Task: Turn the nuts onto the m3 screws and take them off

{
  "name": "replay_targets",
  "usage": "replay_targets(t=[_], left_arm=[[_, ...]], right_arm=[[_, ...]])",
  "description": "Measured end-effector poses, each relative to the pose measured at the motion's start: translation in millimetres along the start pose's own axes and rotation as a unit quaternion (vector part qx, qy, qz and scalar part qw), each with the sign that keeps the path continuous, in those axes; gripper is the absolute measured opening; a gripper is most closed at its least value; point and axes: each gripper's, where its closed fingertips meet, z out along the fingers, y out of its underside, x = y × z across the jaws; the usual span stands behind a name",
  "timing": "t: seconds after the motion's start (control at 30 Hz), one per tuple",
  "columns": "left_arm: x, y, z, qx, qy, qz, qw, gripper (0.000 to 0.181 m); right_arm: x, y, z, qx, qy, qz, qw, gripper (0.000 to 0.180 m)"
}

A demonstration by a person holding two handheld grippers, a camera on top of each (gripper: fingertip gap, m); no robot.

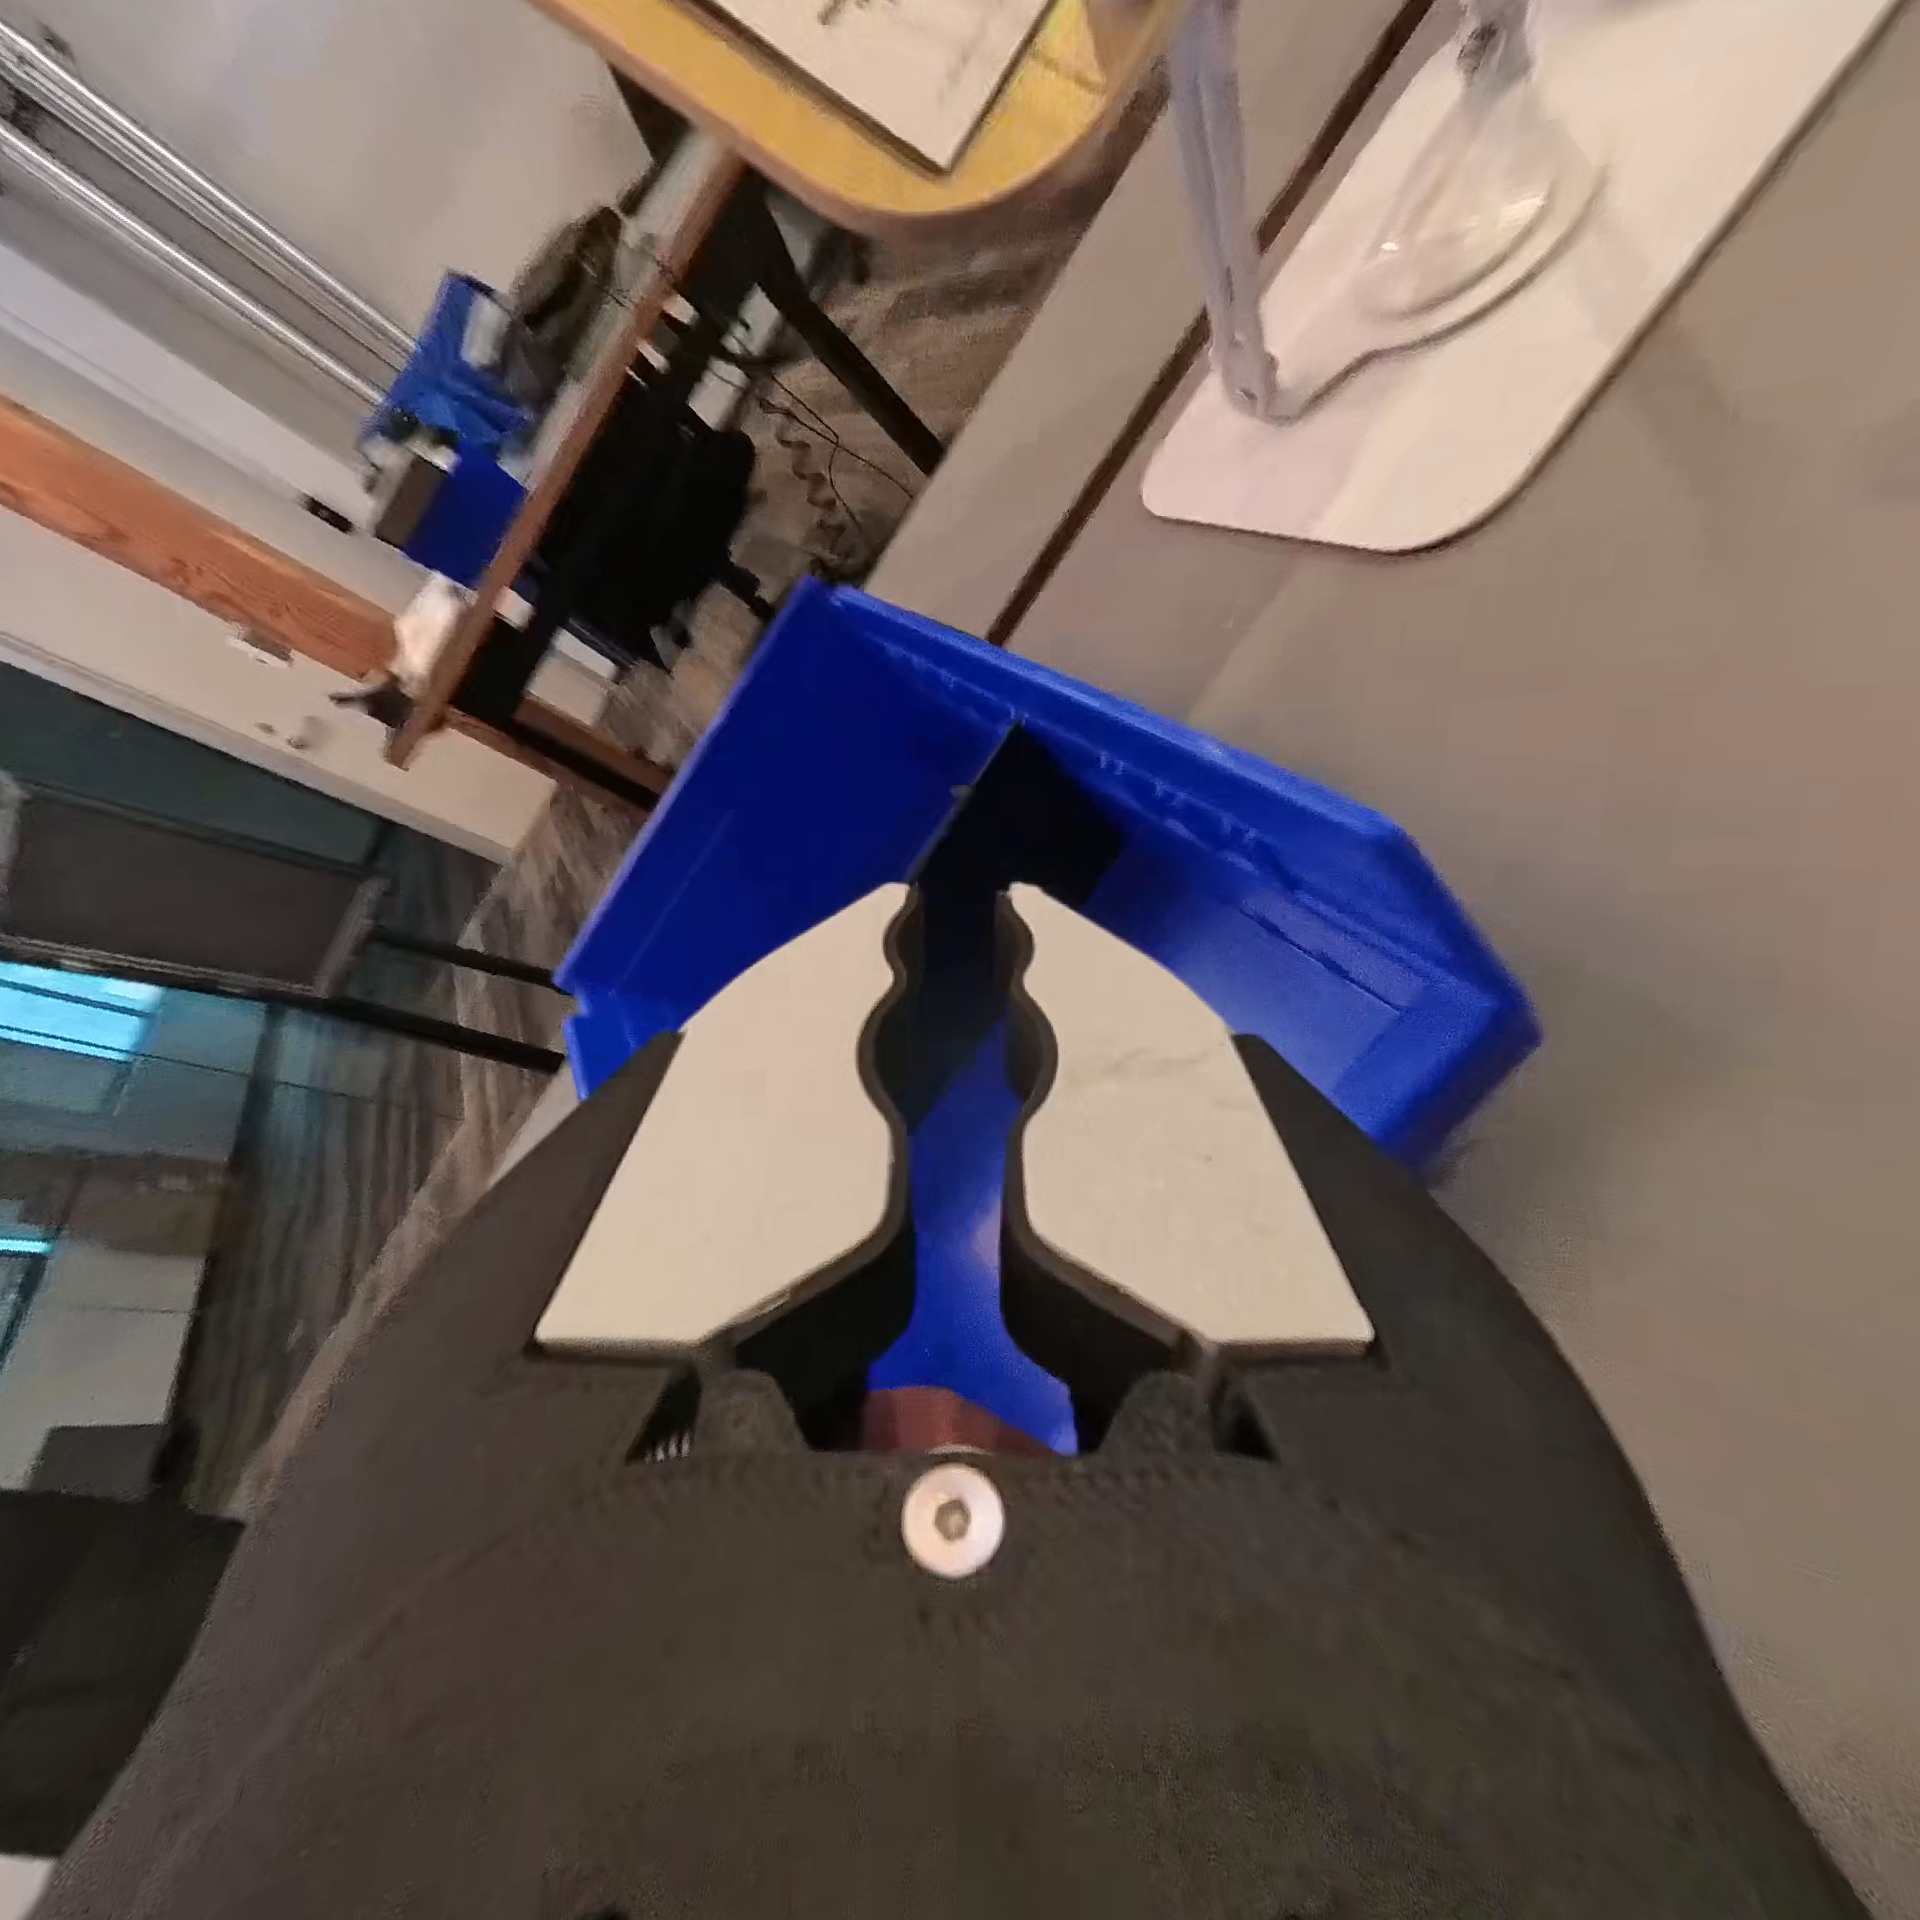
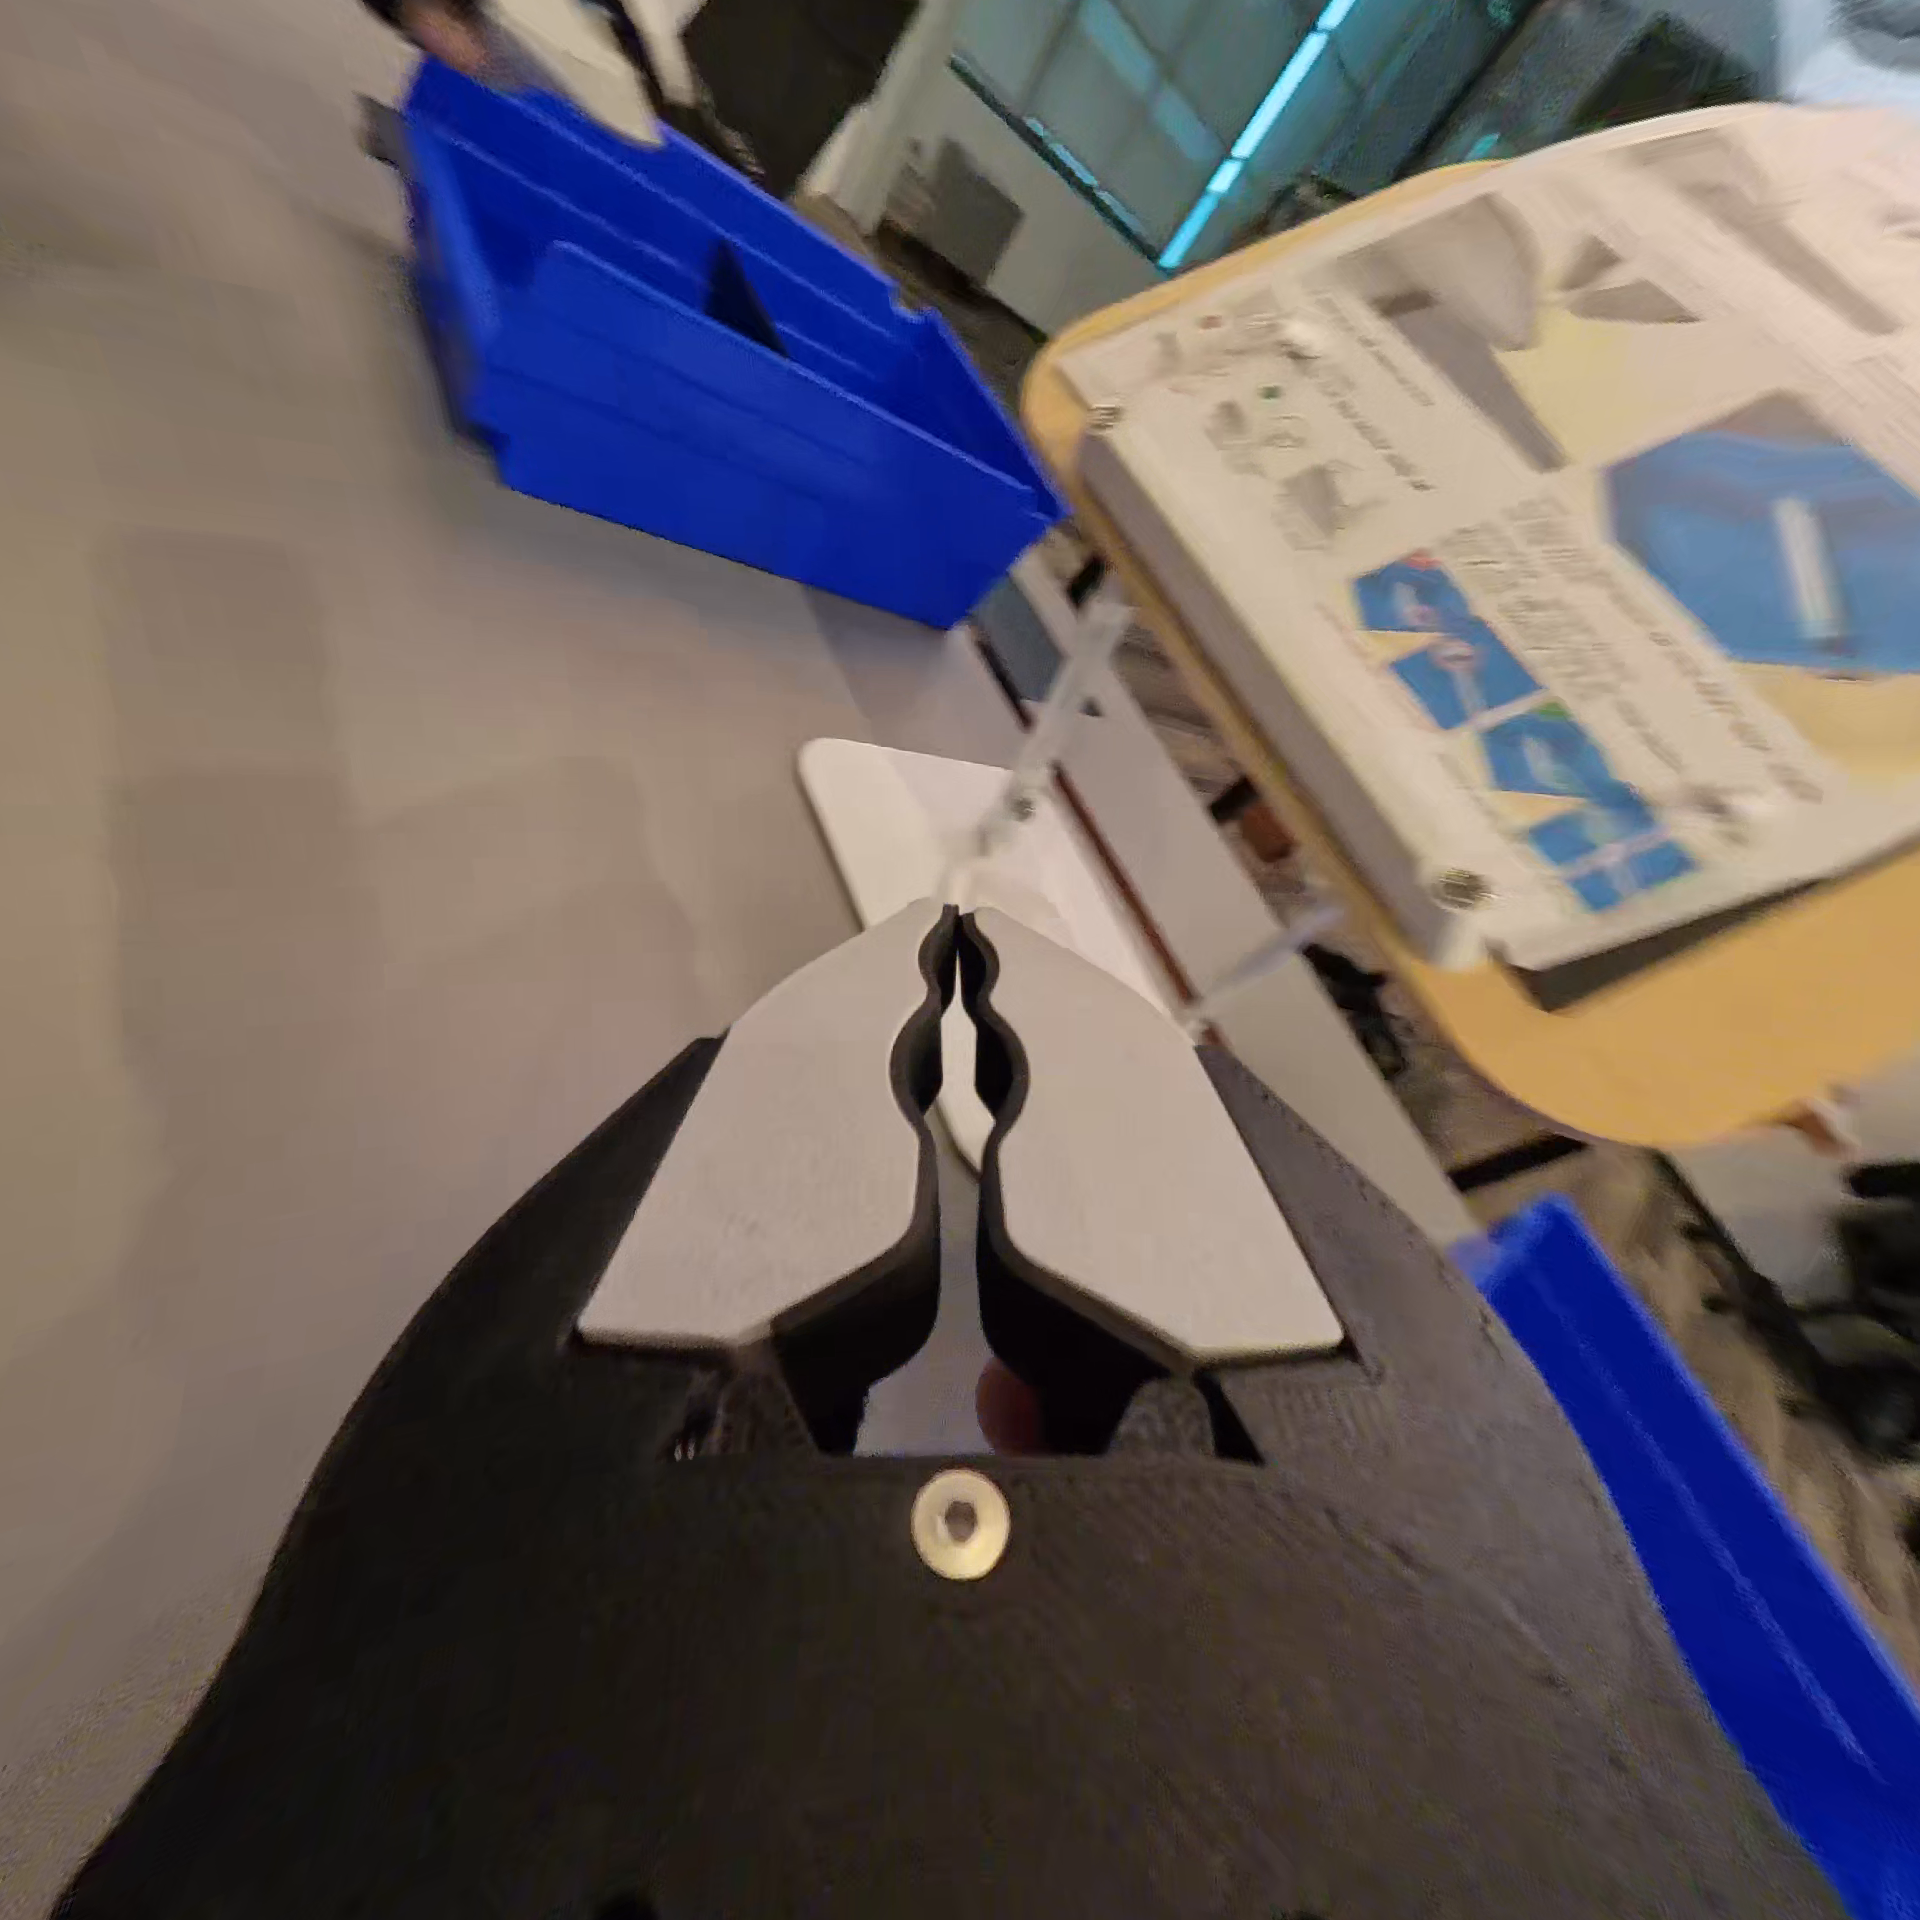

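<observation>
No nuts or screws show in either view; both views are blurred. In the left wrist view my left gripper (image 1: 959, 894) points into a blue bin (image 1: 810, 810) with a black divider (image 1: 1023, 821) inside. Its jaws stand a narrow gap apart with nothing seen between them. In the right wrist view my right gripper (image 2: 956, 916) hangs above the grey table (image 2: 312, 727) with its fingertips touching, and nothing shows between them. The same kind of blue bin (image 2: 675, 416) with a dark divider stands further off to the upper left.
A white stand base (image 2: 883, 821) sits just beyond the right gripper; it also shows in the left wrist view (image 1: 1403, 416). It carries a yellow board with a printed sheet (image 2: 1507, 520). A second blue bin's edge (image 2: 1714, 1507) is at the right. The table edge runs by the bins. The left gripper's tips are roughly 35 cm from the right gripper's. The white stand base (image 2: 883, 821) is about 25 cm from both grippers' fingertips. It turns up in the left wrist view (image 1: 1463, 425) as well.
</observation>
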Motion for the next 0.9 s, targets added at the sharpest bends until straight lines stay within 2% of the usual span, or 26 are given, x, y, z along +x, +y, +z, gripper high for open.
replay_targets(t=[0.03,0.1,0.17,0.27,0.43,0.63,0.73,0.83,0.9], left_arm=[[-6.1,-3.7,8.3,0.023,-0.033,0.006,0.999,0.012],[-10.1,-9.6,14.9,0.07,-0.105,0.031,0.991,0.011],[-1.6,-12.4,5.6,0.094,-0.164,0.07,0.979,0.008],[-11.2,-12.7,-10.5,0.118,-0.205,0.035,0.971,0.008],[-12.6,1.2,-11.9,0.116,-0.195,-0.017,0.974,0.01],[-17.8,-4.3,-20.2,0.116,-0.213,-0.012,0.97,0.01],[-26.5,5.6,-24.9,0.1,-0.211,-0.029,0.972,0.01],[-28.7,20.3,-21.7,0.059,-0.168,-0.044,0.983,0.01],[-33.1,19.4,-25.9,0.076,-0.176,-0.055,0.98,0.009]], right_arm=[[-12.4,0.5,6.6,0.003,-0.02,0.003,1.0,0.0],[-23.7,4.3,15.8,0.003,-0.031,-0.014,0.999,0.0],[-24.1,3.6,22.3,0.018,-0.04,0.009,0.999,0.0],[-28.5,0.9,34.4,0.03,-0.049,0.022,0.998,0.0],[-42.3,0.5,43.7,0.032,-0.059,0.002,0.998,0.0],[-67.2,-5.9,42.6,0.03,-0.08,-0.043,0.995,0.0],[-72.9,-4.5,38.3,0.03,-0.09,-0.052,0.994,0.0],[-77.9,0.3,39.4,0.024,-0.101,-0.052,0.993,0.0],[-80.3,2.1,40.5,0.022,-0.106,-0.051,0.993,0.0]])
